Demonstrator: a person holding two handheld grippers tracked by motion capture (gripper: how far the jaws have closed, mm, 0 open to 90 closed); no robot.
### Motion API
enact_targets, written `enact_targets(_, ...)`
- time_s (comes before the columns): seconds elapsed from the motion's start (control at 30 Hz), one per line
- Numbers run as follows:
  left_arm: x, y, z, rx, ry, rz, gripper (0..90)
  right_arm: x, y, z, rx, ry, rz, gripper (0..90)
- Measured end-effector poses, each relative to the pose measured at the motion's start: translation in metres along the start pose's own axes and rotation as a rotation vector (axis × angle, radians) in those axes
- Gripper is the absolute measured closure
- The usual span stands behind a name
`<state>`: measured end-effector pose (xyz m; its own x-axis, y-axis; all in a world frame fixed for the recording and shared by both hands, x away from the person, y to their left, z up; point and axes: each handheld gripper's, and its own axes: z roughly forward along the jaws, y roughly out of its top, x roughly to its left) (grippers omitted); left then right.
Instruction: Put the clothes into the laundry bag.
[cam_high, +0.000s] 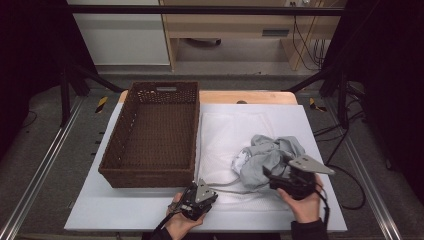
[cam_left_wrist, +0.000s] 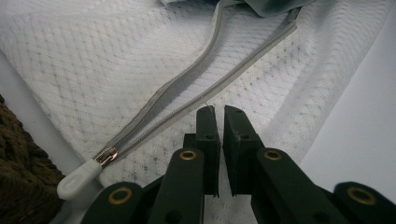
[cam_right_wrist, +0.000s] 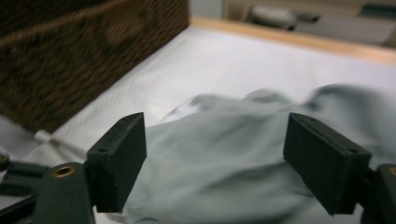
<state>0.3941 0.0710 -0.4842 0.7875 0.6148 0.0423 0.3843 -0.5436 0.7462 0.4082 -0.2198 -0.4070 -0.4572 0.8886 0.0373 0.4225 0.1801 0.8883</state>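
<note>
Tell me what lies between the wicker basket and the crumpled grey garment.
In the high view, between the basket and the grey garment lies a flat white mesh bag; its open grey zipper shows in the left gripper view.

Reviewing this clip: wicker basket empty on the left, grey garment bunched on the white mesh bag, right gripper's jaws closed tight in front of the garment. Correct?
Not quite. The right gripper has its jaws spread wide, as the right gripper view shows, with the grey garment between and beyond them. The rest holds: the wicker basket is empty and the garment sits bunched on the white mesh bag.
</note>
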Motion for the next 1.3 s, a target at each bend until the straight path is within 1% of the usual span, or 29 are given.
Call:
enact_targets(0.03, 0.000, 0.000, 0.000, 0.003, 0.002, 0.006, 84.1, 0.005, -0.003, 0.011, 0.030, 0.016, -0.003, 20.3)
enact_targets(0.1, 0.000, 0.001, 0.000, 0.005, 0.002, -0.004, 84.2, 0.012, -0.010, 0.029, 0.071, 0.034, -0.002, 19.8)
enact_targets(0.13, 0.000, 0.001, 0.000, 0.005, 0.001, -0.005, 84.2, 0.015, -0.015, 0.041, 0.099, 0.029, -0.012, 18.9)
enact_targets(0.2, 0.001, 0.001, 0.000, 0.005, -0.005, -0.012, 84.9, 0.018, -0.022, 0.054, 0.134, 0.009, -0.031, 19.7)
enact_targets(0.27, 0.003, 0.000, 0.000, 0.004, -0.015, -0.022, 87.1, 0.017, -0.031, 0.066, 0.185, -0.031, -0.046, 22.3)
enact_targets(0.3, 0.003, 0.000, 0.000, 0.004, -0.017, -0.023, 88.1, 0.016, -0.035, 0.070, 0.189, -0.054, -0.057, 25.6)
enact_targets(0.33, 0.003, 0.001, 0.000, 0.004, -0.017, -0.024, 89.7, 0.013, -0.038, 0.074, 0.199, -0.062, -0.040, 29.2)
enact_targets(0.37, 0.003, 0.000, 0.000, 0.004, -0.018, -0.026, 89.7, 0.011, -0.040, 0.075, 0.202, -0.064, -0.037, 33.1)
enact_targets(0.43, 0.003, 0.000, 0.000, 0.003, -0.018, -0.022, 89.8, 0.008, -0.042, 0.075, 0.215, -0.089, -0.029, 49.0)
enact_targets(0.5, 0.004, 0.001, -0.001, 0.003, -0.026, -0.021, 89.9, 0.006, -0.041, 0.073, 0.232, -0.089, 0.000, 66.7)
enact_targets(0.53, 0.004, 0.001, -0.002, 0.001, -0.037, -0.024, 89.9, 0.004, -0.040, 0.071, 0.233, -0.092, -0.004, 72.0)
enact_targets(0.57, 0.005, 0.001, -0.003, -0.010, -0.043, -0.030, 89.9, 0.003, -0.039, 0.069, 0.243, -0.091, 0.009, 74.2)
enact_targets(0.6, 0.004, 0.001, -0.004, -0.014, -0.043, -0.027, 89.9, -0.001, -0.037, 0.066, 0.246, -0.093, 0.016, 75.1)
enact_targets(0.63, 0.004, 0.001, -0.005, -0.020, -0.049, -0.026, 89.9, -0.003, -0.036, 0.063, 0.244, -0.100, 0.015, 75.3)
enact_targets(0.77, 0.002, 0.001, -0.005, -0.021, -0.057, -0.016, 89.9, -0.017, -0.029, 0.041, 0.206, -0.178, 0.012, 75.3)
enact_targets(0.83, 0.001, 0.000, -0.003, -0.010, -0.058, -0.012, 89.9, -0.023, -0.030, 0.035, 0.203, -0.198, 0.022, 75.0)
enact_targets(0.9, 0.001, 0.000, -0.001, -0.002, -0.058, -0.011, 89.9, -0.029, -0.035, 0.038, 0.218, -0.204, 0.029, 74.4)
enact_targets(1.0, 0.001, -0.001, -0.001, -0.004, -0.055, -0.011, 89.9, -0.030, -0.045, 0.052, 0.253, -0.218, -0.001, 72.7)
enact_targets(1.07, 0.000, -0.001, -0.001, -0.002, -0.054, -0.011, 89.8, -0.029, -0.047, 0.056, 0.246, -0.219, -0.010, 70.8)
enact_targets(1.1, 0.000, 0.000, -0.001, 0.000, -0.054, -0.012, 89.9, -0.029, -0.047, 0.055, 0.243, -0.216, -0.007, 68.7)
enact_targets(1.2, 0.001, 0.000, -0.001, 0.003, -0.059, -0.023, 89.8, -0.030, -0.044, 0.051, 0.241, -0.173, 0.030, 54.9)
enact_targets(1.23, 0.001, 0.000, -0.001, 0.004, -0.059, -0.022, 89.8, -0.030, -0.040, 0.046, 0.230, -0.154, 0.055, 49.6)
enact_targets(1.3, 0.001, 0.000, -0.001, 0.007, -0.061, -0.020, 89.8, -0.028, -0.032, 0.036, 0.192, -0.159, 0.050, 43.6)
